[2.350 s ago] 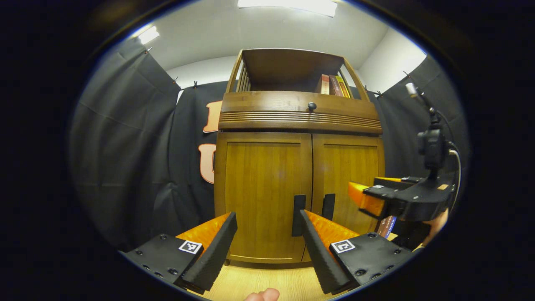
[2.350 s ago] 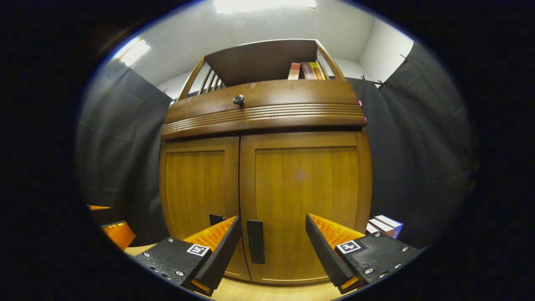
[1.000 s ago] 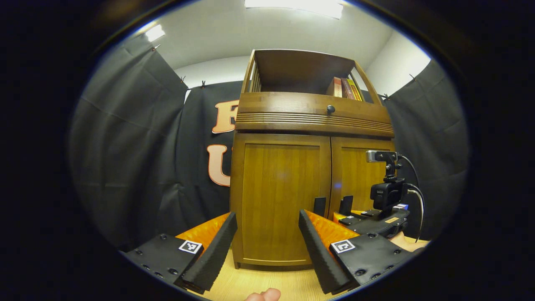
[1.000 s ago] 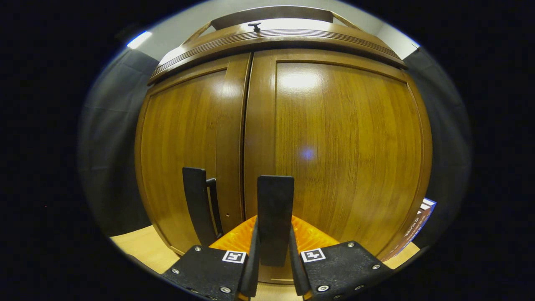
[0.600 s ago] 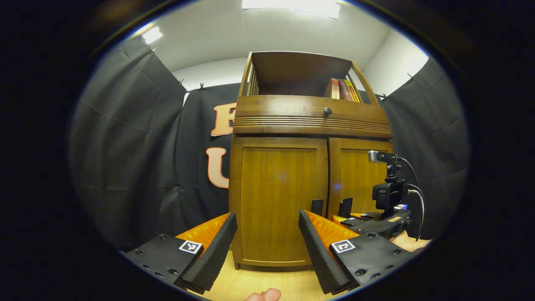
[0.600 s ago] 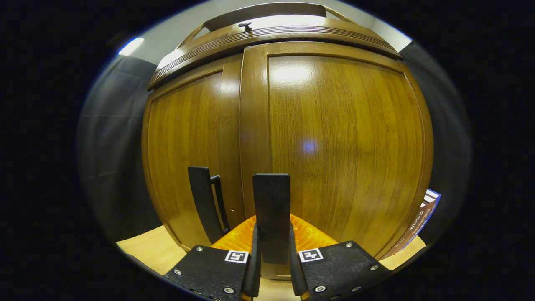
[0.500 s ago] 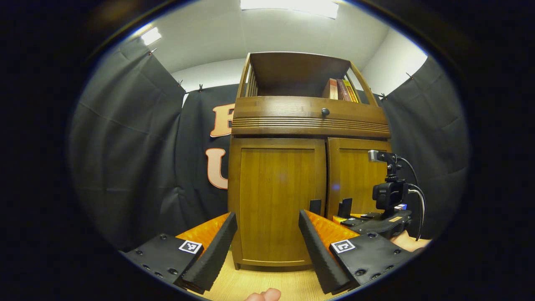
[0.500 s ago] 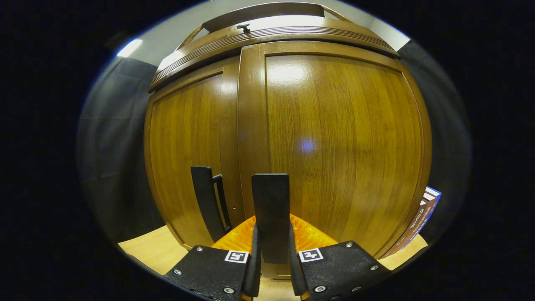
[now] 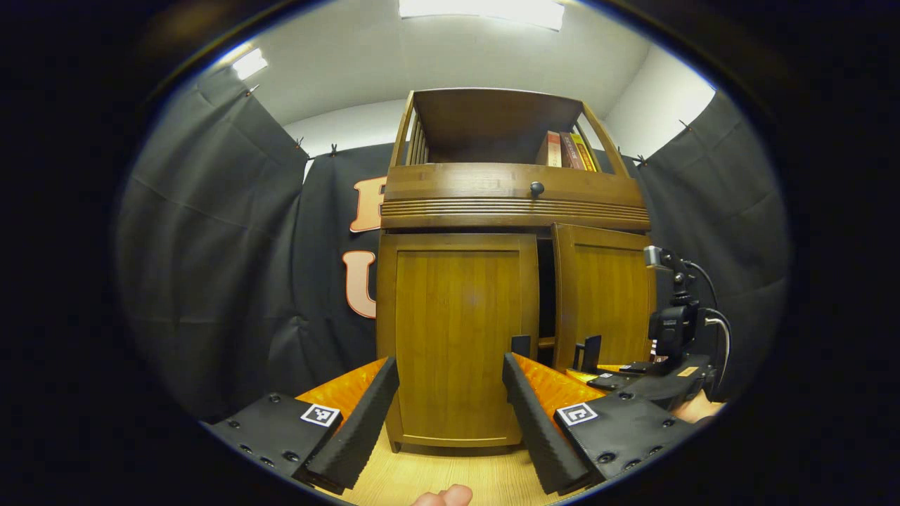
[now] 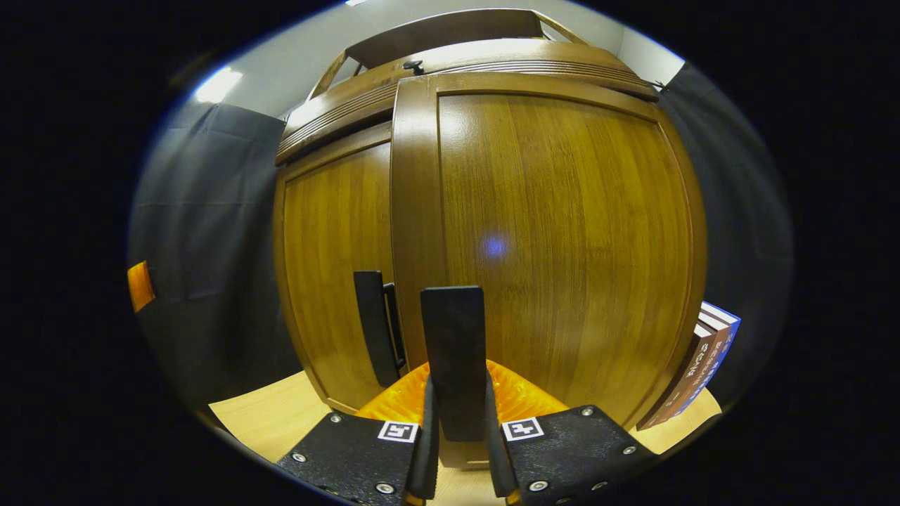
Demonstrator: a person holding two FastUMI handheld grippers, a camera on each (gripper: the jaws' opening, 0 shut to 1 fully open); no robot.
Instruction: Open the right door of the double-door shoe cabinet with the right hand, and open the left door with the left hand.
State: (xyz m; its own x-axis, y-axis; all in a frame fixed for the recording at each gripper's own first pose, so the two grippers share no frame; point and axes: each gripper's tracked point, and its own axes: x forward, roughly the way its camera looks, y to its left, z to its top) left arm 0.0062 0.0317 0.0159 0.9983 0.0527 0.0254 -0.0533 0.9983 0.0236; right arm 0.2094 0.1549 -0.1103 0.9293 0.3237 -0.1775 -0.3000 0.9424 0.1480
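1. Right gripper view: the right gripper has its jaws closed on the right door handle, a flat, matte black upright bar, one finger pressing each side of it
2. The right door stands slightly ajar – in the left gripper view a dark gap shows between it and the left door, which sits flush and closed
3. To do this step well, I judge the pull should follow the door's arc about its outer hinge, the wrist turning with the panel so the bar does not twist out of the foam pads; a straight tug would likely make the grip slip
4. The left gripper hangs back from the shoe cabinet with jaws wide apart and nothing between them; the left door handle lies ahead, just beside its right finger
5. Materials – the cabinet is glossy, warm-brown wood with vertical grain, framed panel doors, a ribbed moulding above and a small dark round knob
6. Books stand beside the cabinet on the pale wood-look floor, close to the door's swing, so the opening should be slow
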